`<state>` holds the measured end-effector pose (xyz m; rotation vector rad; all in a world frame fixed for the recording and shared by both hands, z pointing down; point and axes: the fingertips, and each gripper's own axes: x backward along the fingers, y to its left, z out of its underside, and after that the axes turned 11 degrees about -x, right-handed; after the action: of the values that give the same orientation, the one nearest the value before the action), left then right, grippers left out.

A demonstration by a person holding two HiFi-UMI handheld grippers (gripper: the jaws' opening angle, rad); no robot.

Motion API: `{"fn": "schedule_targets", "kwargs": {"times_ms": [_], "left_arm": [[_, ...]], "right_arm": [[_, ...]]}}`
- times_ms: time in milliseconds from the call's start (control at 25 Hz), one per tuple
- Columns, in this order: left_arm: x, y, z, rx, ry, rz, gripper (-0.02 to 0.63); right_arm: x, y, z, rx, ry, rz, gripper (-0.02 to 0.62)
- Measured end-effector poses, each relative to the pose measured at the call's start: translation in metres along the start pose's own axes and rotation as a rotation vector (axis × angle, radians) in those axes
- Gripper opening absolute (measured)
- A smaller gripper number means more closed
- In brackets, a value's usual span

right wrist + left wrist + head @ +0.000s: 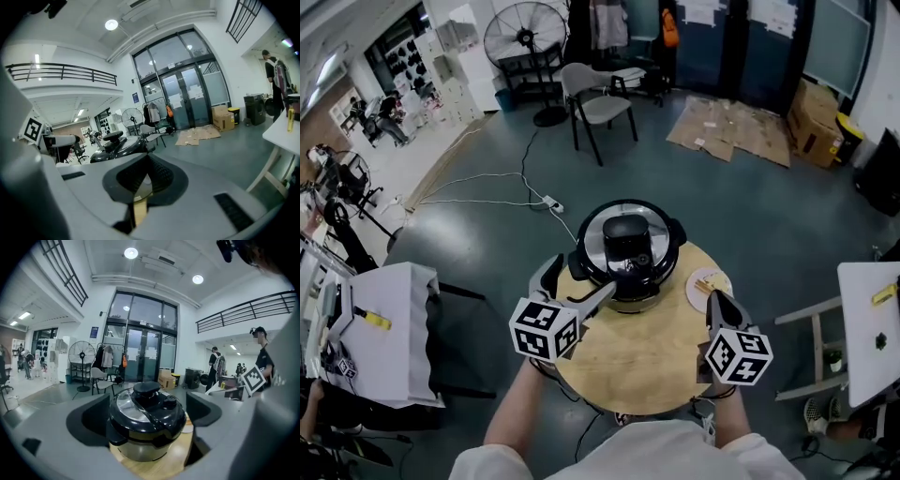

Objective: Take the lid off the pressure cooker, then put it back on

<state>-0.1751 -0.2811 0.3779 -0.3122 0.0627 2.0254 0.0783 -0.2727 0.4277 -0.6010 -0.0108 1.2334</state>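
Left gripper (578, 284) released, jaws spread wide. Pressure cooker (146, 437) stands just ahead of it, framed in the gap between the jaws, lid (143, 404) seated on top. Right gripper (715, 305) clenched, jaws together on nothing; the cooker sits near, forward and to its left. Both grippers over round wooden table (647, 370).
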Motion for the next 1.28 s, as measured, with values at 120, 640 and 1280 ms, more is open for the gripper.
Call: {"fn": "schedule_targets", "kwargs": {"times_ms": [120,640,1280], "left_arm": [[-0.012,0.0,-0.013,-0.038,0.009,0.035,0.497],[-0.069,-0.009,-0.029,-0.227,0.08,0.274,0.503],[-0.113,-0.013,-0.022,-0.404,0.193,0.544,0.476]], "right_arm": [[-0.003,-0.006,-0.002,-0.01,-0.004,0.009,0.0],[-0.013,-0.03,0.028,-0.048,0.036,0.049,0.0],[-0.034,-0.051,0.048,-0.041,0.094,0.076,0.0]]}}
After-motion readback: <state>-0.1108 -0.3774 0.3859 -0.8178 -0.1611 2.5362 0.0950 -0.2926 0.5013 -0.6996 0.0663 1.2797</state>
